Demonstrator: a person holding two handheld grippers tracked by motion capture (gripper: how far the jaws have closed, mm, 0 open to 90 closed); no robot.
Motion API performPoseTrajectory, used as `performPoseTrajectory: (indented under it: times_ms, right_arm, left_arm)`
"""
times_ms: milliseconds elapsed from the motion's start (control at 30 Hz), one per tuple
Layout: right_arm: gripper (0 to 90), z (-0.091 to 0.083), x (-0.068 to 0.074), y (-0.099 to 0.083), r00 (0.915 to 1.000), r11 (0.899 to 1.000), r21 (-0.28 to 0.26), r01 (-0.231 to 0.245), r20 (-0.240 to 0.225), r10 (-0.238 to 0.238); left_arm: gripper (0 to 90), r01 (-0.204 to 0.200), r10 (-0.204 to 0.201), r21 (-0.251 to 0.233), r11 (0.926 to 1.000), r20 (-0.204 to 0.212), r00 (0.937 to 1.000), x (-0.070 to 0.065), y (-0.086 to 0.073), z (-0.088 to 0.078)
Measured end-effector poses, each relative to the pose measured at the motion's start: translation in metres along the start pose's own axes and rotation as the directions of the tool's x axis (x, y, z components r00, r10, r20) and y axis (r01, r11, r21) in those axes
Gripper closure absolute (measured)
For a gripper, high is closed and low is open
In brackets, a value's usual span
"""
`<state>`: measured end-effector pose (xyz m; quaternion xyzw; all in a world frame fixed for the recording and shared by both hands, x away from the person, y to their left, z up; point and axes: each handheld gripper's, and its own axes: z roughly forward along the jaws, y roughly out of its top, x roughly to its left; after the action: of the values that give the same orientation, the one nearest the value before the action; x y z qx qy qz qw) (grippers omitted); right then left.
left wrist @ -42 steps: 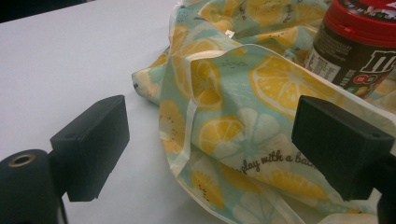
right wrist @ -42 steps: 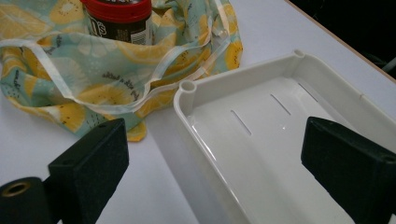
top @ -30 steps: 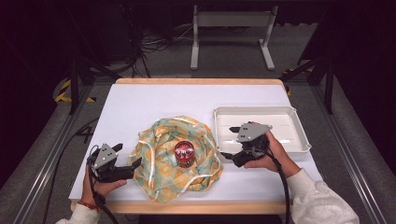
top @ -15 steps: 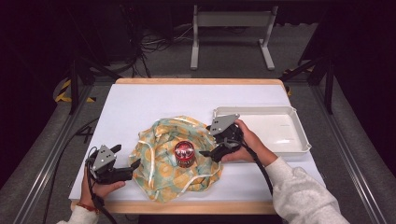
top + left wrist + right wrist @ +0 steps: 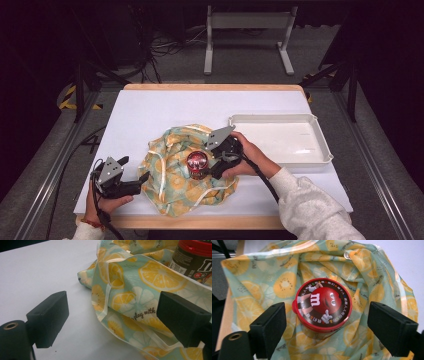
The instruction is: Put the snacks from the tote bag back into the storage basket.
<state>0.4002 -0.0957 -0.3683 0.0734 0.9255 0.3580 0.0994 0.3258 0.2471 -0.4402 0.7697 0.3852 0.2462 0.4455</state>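
High view, counting down by size: you have one table [image 5: 150,115], one white tray [image 5: 280,140] by its right edge, one lemon-print cloth [image 5: 172,175] spread toward the front edge, and one red-lidded candy tub [image 5: 198,165] standing on the cloth's middle. Your right gripper [image 5: 212,167] has just been narrowing its jaws; in the right gripper view they stand on either side of the tub [image 5: 322,305], still apart from it, grasping nothing. Your left gripper [image 5: 142,181] waits near the front-left corner, jaws spread wide around the cloth's left hem [image 5: 120,297] without pinching it.
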Motion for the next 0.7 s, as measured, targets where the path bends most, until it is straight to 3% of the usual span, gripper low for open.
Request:
performPoseTrajectory:
  times_ms: [533, 700]
  right_arm:
    - [12.3, 0.022, -0.001, 0.005, 0.9996, 0.998, 0.057, 0.001, -0.029, 0.001]
    - [11.7, 0.031, -0.003, 0.004, 0.9987, 0.996, 0.087, -0.021, -0.045, 0.025]
  left_arm:
    - [11.2, -0.006, 0.006, 0.009, 0.9999, 0.001, 1.0, -0.001, -0.001, 0.001]
    - [11.0, -0.007, 0.007, 0.008, 0.9999, 0.004, 1.0, -0.001, -0.002, 0.0]
